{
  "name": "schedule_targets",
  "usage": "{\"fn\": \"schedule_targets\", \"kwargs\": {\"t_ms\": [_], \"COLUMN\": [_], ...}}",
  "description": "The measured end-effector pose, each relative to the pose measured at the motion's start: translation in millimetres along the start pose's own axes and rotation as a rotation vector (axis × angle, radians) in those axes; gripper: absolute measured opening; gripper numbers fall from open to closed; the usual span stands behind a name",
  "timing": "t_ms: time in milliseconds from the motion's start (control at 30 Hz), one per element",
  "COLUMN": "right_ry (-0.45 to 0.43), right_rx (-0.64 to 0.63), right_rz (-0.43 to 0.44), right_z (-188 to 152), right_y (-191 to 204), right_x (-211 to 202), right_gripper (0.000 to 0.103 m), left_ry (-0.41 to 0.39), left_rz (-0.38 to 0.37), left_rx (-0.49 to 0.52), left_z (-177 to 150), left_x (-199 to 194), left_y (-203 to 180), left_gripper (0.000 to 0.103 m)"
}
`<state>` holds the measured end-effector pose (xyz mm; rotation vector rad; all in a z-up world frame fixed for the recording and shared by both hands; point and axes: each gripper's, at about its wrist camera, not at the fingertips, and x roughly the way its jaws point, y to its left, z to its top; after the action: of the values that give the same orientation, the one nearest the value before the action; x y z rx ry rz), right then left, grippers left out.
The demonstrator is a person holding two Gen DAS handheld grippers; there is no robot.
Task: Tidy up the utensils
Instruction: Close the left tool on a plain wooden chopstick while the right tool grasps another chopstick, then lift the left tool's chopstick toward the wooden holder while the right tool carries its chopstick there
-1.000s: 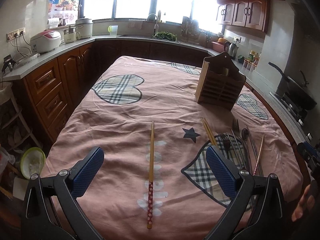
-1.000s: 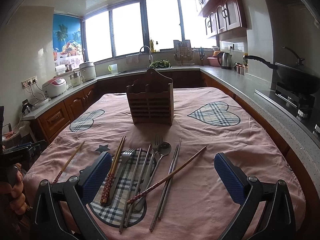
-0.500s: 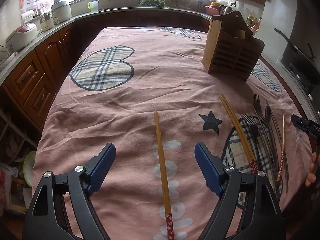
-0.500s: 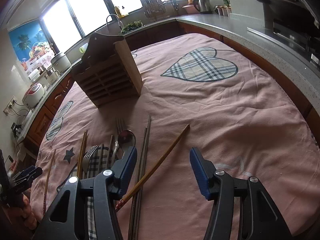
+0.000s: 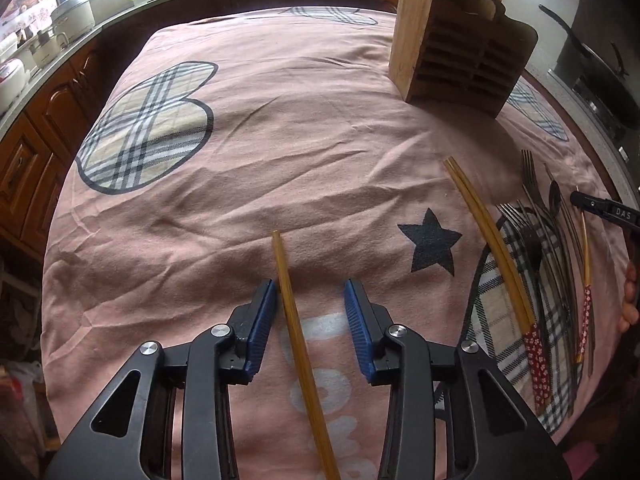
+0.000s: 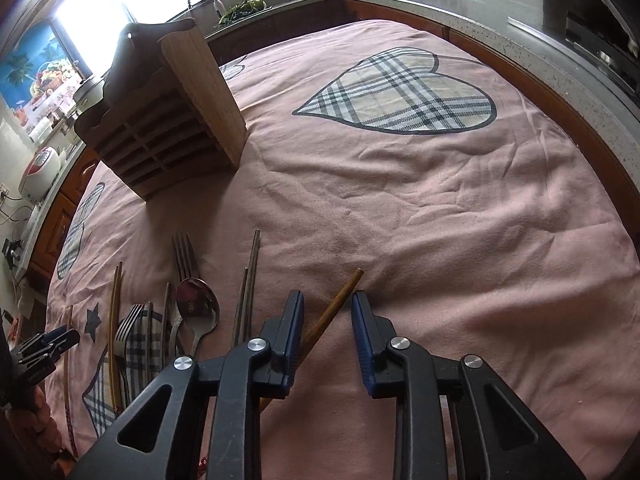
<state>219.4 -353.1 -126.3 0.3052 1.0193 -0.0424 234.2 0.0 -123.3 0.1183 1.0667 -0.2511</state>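
Grippers are straddling separate wooden chopsticks on the pink tablecloth (image 5: 320,128), left gripper (image 5: 310,312) and right gripper (image 6: 327,320) jaws closing, not yet pinching left chopstick (image 5: 296,320) or right chopstick (image 6: 334,312), apparently bound for the far wooden holder (image 5: 460,56).

Bright windows (image 6: 100,20) light a kitchen with wooden cabinets (image 5: 24,160) under a grey countertop (image 6: 500,12).

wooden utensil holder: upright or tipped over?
Upright. The wooden holder stands on its base on the pink cloth, slatted front facing the utensils. Whether its slots are empty, cannot tell.
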Motion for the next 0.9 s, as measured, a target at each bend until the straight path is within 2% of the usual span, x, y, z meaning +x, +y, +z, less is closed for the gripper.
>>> {"fn": "schedule_targets", "kwargs": {"t_ms": [67,167,200,267,567,900], "right_ry": [0.003,0.006,0.005,0.005,-0.016,-0.13], "right_rx": [-0.018,-0.029,-0.027,-0.02,0.003,-0.04], "right_rz": [-0.009,-0.008,-0.004,0.011,0.128,0.203], "right_z": [3,9,11,15,17,25], "right_y": [4,6,6,4,6,21], "right_x": [2,6,6,9,-7,-61], "right_gripper": [0.017,0.011,0.008,0.006,0.005,0.005], "left_ry": [-0.002,-0.003,-0.003,-0.004,-0.072,-0.184], "left_rz": [0.002,-0.018,-0.029,-0.044,-0.118,-0.184], "left_rx": [0.014,0.006,-0.001,-0.009,-0.063,-0.067], "left_z": [0,1,1,1,6,13], "left_x": [1,1,1,0,-31,-83], "left_y": [-3,-2,-1,1,1,-16], "left_gripper": [0.025,0.007,0.006,0.005,0.005,0.005]}}
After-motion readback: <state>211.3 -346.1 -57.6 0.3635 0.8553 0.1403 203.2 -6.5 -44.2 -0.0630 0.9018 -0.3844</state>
